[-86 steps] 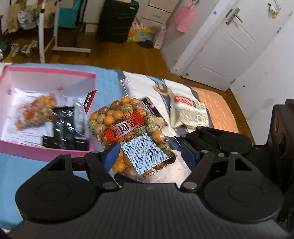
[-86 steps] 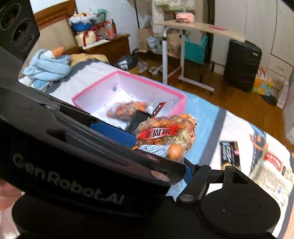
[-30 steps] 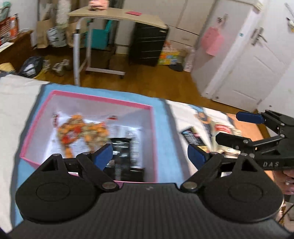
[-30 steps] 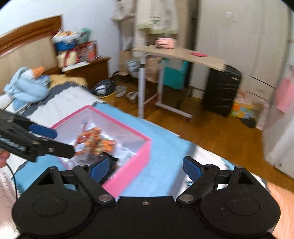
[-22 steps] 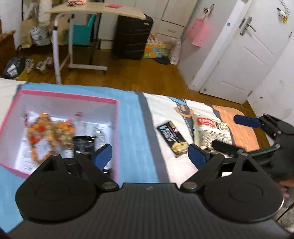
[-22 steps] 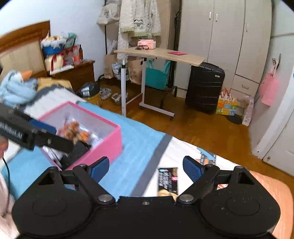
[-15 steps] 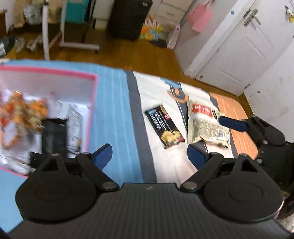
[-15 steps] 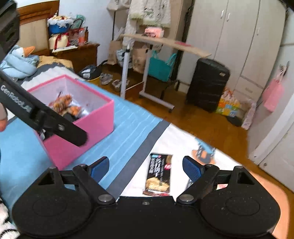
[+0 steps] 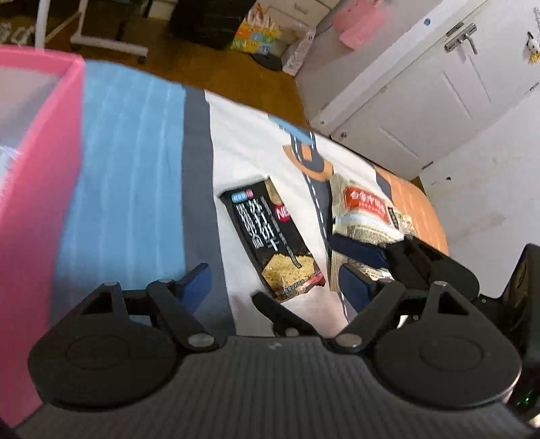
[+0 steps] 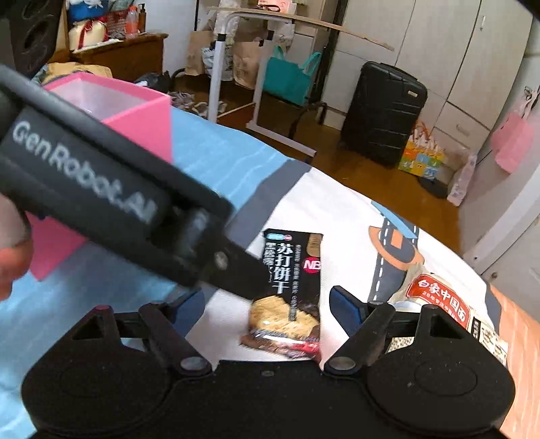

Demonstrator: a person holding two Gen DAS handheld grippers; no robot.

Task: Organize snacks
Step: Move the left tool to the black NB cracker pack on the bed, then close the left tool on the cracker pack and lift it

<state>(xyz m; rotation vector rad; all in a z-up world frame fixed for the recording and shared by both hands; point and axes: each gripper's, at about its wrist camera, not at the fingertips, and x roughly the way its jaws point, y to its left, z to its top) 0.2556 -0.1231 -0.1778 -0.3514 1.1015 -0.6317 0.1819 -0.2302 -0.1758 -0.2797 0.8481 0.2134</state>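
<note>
A black cracker packet (image 9: pixel 270 236) lies flat on the printed bed cover, with a white noodle packet (image 9: pixel 368 209) just to its right. My left gripper (image 9: pixel 275 283) hovers low over the cracker packet's near end, jaws closing, pads clear of it. My right gripper (image 10: pixel 266 307) is also closing around the same cracker packet (image 10: pixel 293 287) without touching it. The left gripper's finger (image 10: pixel 243 273) crosses that packet's left edge. One right finger (image 9: pixel 357 248) lies over the noodle packet. The pink box (image 9: pixel 37 169) stands to the left.
The bed's far edge drops to a wooden floor with a rolling desk (image 10: pixel 270 20), a black suitcase (image 10: pixel 381 111) and a white door (image 9: pixel 438 101). The noodle packet (image 10: pixel 438 304) lies near the bed's right edge. A person's hand (image 10: pixel 10 256) grips the left tool.
The bag of orange snacks went from my grippers into the pink box. Both grippers then swung right and came down over the black cracker packet, jaws slightly narrower.
</note>
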